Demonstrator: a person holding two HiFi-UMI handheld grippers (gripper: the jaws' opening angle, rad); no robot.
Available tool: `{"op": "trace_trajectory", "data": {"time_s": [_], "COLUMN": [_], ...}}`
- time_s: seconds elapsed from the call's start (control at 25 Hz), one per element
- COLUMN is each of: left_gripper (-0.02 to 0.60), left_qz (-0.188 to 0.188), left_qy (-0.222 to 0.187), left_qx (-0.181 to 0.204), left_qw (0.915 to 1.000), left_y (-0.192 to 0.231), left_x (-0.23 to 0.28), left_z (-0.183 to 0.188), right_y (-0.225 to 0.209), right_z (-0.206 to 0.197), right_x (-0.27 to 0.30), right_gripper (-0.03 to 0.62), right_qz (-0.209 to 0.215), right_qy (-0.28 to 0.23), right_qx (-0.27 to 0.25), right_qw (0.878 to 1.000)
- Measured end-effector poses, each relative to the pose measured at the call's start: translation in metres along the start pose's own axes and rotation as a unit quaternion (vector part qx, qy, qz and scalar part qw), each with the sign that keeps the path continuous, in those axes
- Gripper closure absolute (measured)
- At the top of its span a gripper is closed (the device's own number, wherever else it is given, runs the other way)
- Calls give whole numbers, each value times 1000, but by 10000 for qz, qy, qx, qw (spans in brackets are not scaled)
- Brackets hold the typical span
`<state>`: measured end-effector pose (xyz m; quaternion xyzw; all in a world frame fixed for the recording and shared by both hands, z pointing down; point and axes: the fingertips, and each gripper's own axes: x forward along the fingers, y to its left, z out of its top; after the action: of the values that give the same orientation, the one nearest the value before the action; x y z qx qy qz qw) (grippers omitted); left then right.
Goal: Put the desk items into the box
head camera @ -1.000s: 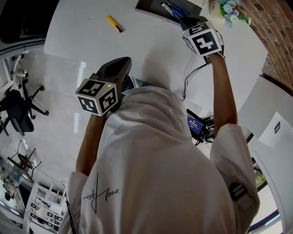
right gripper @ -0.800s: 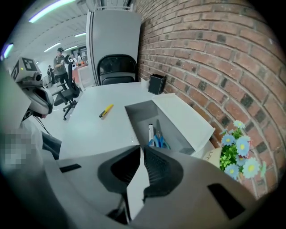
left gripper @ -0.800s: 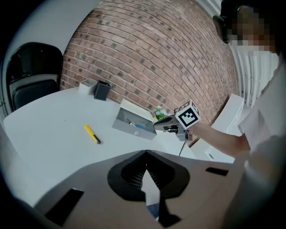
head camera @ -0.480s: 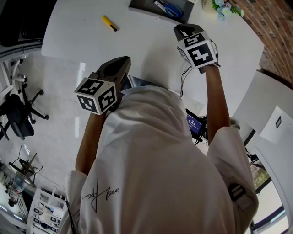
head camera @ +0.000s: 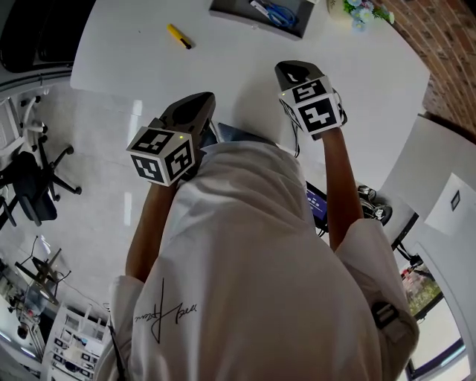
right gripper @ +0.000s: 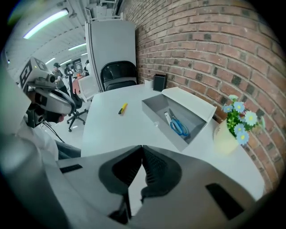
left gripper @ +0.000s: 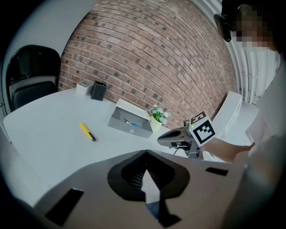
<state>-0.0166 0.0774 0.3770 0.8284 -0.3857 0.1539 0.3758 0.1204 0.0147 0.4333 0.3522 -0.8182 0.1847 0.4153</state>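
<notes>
1. Left claw (left gripper: 145, 150): tips together, empty, over the desk (head camera: 238, 67) edge.
2. Right claw (right gripper: 142, 146): just been closing, tips now meeting, nothing between.
3. Marker (head camera: 181, 36) lies on the desk, apart from the box (head camera: 236, 18); scissors (right gripper: 180, 126) inside.

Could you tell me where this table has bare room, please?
The table is bare between the yellow tool and the grey box, and across its near half. It is crowded around the box and flower pot.

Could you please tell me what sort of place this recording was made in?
Most likely an office or meeting room: a white desk stands against a brick wall, a black office chair sits at its far end, and ceiling strip lights run overhead.
</notes>
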Motion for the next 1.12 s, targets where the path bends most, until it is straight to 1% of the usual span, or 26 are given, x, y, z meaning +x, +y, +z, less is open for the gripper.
{"op": "trace_trajectory", "data": {"time_s": [0.16, 0.24, 0.4, 0.48, 0.6, 0.76, 0.96, 1.12], "left_gripper": [578, 578, 577, 577, 577, 577, 577, 577], "left_qz": [327, 410, 309, 261, 248, 239, 341, 342], "left_qy": [29, -34, -277, -324, -283, -231, -161, -111], "left_qx": [390, 437, 43, -94, -154, -225, -411, -511], "left_qw": [9987, 9982, 9991, 9991, 9992, 9992, 9984, 9980], "left_y": [7, 8, 11, 14, 18, 26, 49, 65], "left_x": [-3, -4, -7, -8, -10, -16, -23, -28], "left_z": [0, 2, 8, 9, 7, 8, 6, 6], "right_y": [17, 24, 36, 41, 48, 61, 76, 85], "right_z": [-5, -6, -4, 0, 6, 18, 41, 57], "right_x": [1, 3, 8, 10, 16, 31, 47, 60], "right_gripper": [565, 566, 565, 565, 565, 565, 565, 563], "right_qz": [112, 180, 302, 326, 359, 505, 600, 659], "right_qy": [-88, -93, -134, -200, -271, -280, -313, -284], "right_qx": [190, 238, 296, 335, 425, 527, 586, 662], "right_qw": [9997, 9995, 9990, 9987, 9981, 9969, 9960, 9952]}}
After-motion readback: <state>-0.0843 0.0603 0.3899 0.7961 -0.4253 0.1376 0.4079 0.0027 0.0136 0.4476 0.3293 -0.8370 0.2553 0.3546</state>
